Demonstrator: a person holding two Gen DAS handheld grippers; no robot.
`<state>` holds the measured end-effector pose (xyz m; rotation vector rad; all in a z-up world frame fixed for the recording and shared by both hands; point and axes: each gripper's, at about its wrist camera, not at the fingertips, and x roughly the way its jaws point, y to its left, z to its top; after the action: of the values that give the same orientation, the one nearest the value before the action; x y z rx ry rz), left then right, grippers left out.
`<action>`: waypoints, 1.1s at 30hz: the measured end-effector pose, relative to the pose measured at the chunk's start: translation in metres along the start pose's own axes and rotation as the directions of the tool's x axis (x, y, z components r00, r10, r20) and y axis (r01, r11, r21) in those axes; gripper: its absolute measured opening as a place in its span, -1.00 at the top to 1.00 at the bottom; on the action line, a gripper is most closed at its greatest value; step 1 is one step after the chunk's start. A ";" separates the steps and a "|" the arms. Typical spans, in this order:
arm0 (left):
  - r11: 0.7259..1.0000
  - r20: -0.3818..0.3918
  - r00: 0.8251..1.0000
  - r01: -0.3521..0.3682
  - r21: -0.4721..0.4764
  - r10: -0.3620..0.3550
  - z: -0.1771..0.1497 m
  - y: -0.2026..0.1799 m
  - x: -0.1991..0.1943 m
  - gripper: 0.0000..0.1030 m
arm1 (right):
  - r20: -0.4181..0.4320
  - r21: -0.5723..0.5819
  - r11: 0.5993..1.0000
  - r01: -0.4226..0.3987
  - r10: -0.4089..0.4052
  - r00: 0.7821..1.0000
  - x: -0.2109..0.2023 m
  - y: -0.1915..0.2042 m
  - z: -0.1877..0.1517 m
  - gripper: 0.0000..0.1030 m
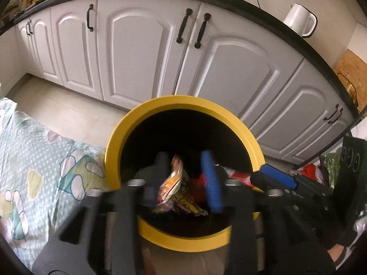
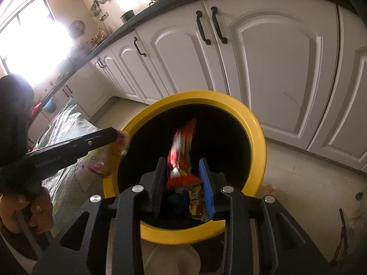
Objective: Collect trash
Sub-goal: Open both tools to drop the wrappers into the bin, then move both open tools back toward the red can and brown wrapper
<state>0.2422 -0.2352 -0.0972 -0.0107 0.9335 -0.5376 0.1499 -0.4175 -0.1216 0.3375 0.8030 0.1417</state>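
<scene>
Two wrappers: an orange wrapper (image 1: 174, 183) is hanging between the left gripper's fingers and a red wrapper (image 2: 181, 146) is standing upright in the right gripper (image 2: 182, 160), both over the open mouth of the bin (image 1: 183, 100)
Left gripper (image 1: 185, 158): jaws are standing apart, wrapper loose between them
Right gripper: wrapper is filling the gap; I cannot tell whether the pads are pressing it
Doing it well: keeping both tips inside the rim while letting go, since light foil is likely to flutter
Materials: wrappers are looking crinkled and glossy; bin is round, smooth yellow rim, dark inside
Surroundings: patterned cloth (image 1: 45, 149) is lying left of the bin, panelled cabinets (image 1: 137, 52) far behind
</scene>
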 end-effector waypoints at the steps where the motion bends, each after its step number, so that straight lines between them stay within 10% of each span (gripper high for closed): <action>1: 1.000 0.003 1.000 -0.003 -0.009 0.003 0.000 0.001 -0.002 0.02 | 0.002 0.002 1.000 0.002 -0.002 1.000 -0.001 0.000 0.000 0.33; 10: 0.995 0.063 0.994 -0.080 -0.065 0.084 -0.001 0.021 -0.030 -0.79 | 0.068 0.007 0.999 0.044 -0.044 0.997 -0.015 0.000 0.002 -0.14; 33: 0.954 0.245 0.924 -0.267 -0.135 0.293 -0.034 0.089 -0.143 -0.79 | 0.097 -0.256 0.957 -0.138 0.167 0.981 -0.035 0.098 0.002 -0.35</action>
<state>0.1874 -0.0865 -0.0302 -0.0369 0.6855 -0.2151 0.1275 -0.3354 -0.0625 0.1688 0.6335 0.3613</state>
